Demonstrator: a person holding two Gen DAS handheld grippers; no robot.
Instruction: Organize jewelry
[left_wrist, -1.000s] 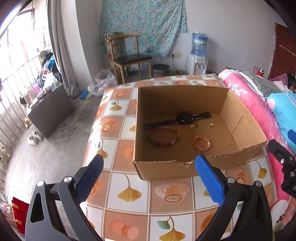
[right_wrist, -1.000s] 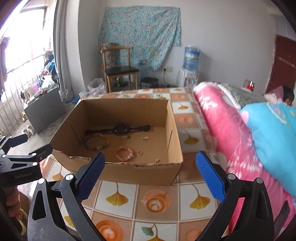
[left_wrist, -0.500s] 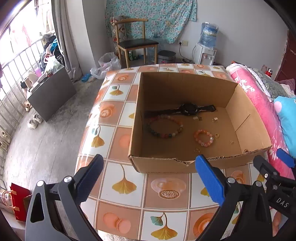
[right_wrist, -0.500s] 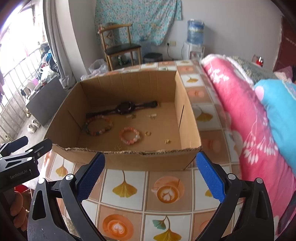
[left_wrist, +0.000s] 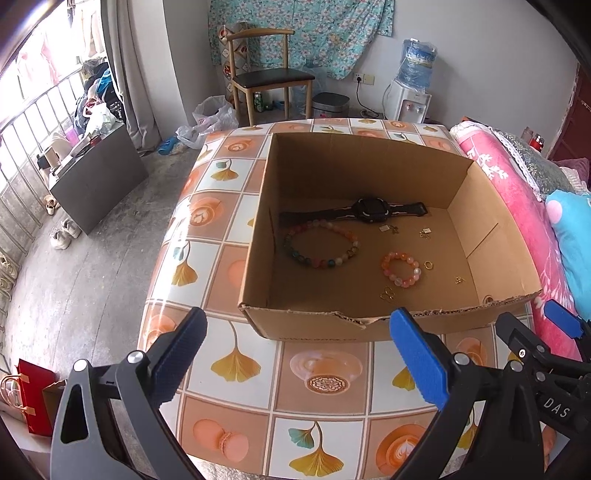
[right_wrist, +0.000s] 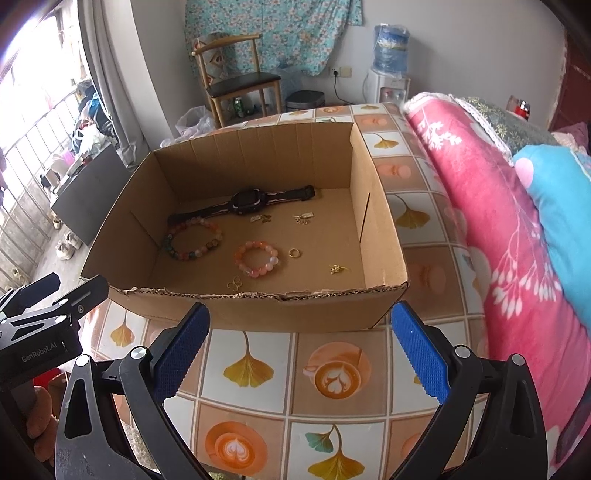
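An open cardboard box (left_wrist: 491, 225) (right_wrist: 380, 236) sits on a tiled table. Inside lie a black watch (left_wrist: 369, 210) (right_wrist: 247, 201), a large multicoloured bead bracelet (left_wrist: 320, 244) (right_wrist: 194, 238), a small pink bead bracelet (left_wrist: 402, 268) (right_wrist: 256, 257), a gold ring (left_wrist: 428, 264) (right_wrist: 294, 253) and several small gold pieces. My left gripper (left_wrist: 295, 354) hovers open above the table in front of the box. My right gripper (right_wrist: 297, 349) is open too, near the box's front wall. Neither holds anything.
The table (left_wrist: 321, 376) (right_wrist: 255, 369) has an orange and white tile pattern. A pink blanket (right_wrist: 487, 229) and blue pillow (right_wrist: 557, 206) lie to the right. A chair (left_wrist: 266, 85), a water dispenser (left_wrist: 410, 92), a bin and a dark cabinet (left_wrist: 96, 177) stand on the floor beyond.
Both grippers have risen and tilted down over the box, so its floor and the jewelry show more fully. Both stay open and empty.
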